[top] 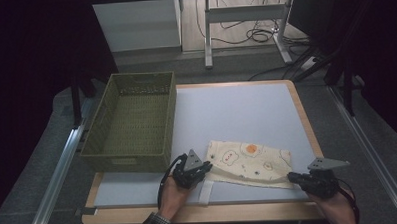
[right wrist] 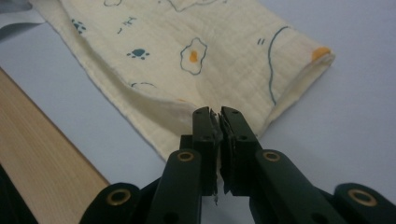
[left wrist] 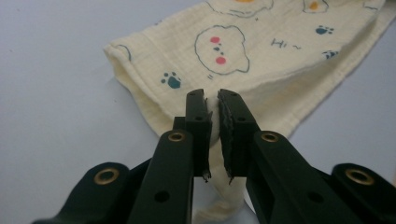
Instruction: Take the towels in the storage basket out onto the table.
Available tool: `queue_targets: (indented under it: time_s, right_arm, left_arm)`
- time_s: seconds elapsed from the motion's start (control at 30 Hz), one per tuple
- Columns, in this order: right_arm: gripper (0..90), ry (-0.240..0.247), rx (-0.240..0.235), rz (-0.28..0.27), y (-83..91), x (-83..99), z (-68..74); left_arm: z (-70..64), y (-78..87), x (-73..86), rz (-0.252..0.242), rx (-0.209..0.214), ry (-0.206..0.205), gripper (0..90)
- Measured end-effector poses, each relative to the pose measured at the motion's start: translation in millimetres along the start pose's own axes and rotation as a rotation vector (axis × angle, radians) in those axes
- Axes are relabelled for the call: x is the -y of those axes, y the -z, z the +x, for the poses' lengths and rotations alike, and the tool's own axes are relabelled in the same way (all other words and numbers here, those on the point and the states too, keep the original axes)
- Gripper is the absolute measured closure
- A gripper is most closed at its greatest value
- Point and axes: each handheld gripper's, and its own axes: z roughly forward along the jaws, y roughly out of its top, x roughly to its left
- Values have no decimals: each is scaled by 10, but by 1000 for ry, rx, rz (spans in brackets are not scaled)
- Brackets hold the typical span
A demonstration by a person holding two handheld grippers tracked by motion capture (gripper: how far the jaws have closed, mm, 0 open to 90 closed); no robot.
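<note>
At six o'clock on the table (top: 246,110), near its front edge, lay the cloth (top: 251,162), cream muslin printed with fried eggs, blue paw prints and round outlined faces with pink cheeks, folded into a long band running from nine towards three o'clock. The left gripper (top: 193,173) had its jaws pinched tight on the cloth's nine-o'clock corner, a fold of fabric squeezed between them, and the right gripper (top: 301,177) was clamped the same way on the three-o'clock corner. The surface was a pale grey mat with a light wooden rim showing at the near and right sides. At ten o'clock sat a green woven basket (top: 131,119), hanging partly over the left edge. Beyond twelve o'clock, dark floor, a white desk frame (top: 246,20) and loose cables (top: 259,36). The stretch of mat from the cloth up to twelve o'clock was open.
</note>
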Motion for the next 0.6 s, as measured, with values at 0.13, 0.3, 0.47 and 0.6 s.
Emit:
queue_targets:
  time_s: [0.13, 0.3, 0.47, 0.6]
  right_arm:
    - [794, -20, -23, -2, 63, 47, 4]
    - [748, -16, -13, -24, 203, 23, 0]
    - [729, -15, -8, -43, 237, -58, -18]
    - [726, -11, -35, -30, 143, -57, 30]
  left_arm:
    - [-30, 83, 51, 4, 21, 6, 724]
    - [-9, 210, 31, -3, 22, 21, 620]
    - [32, 177, 6, -7, 76, 52, 619]
    - [53, 73, 18, -6, 120, 88, 656]
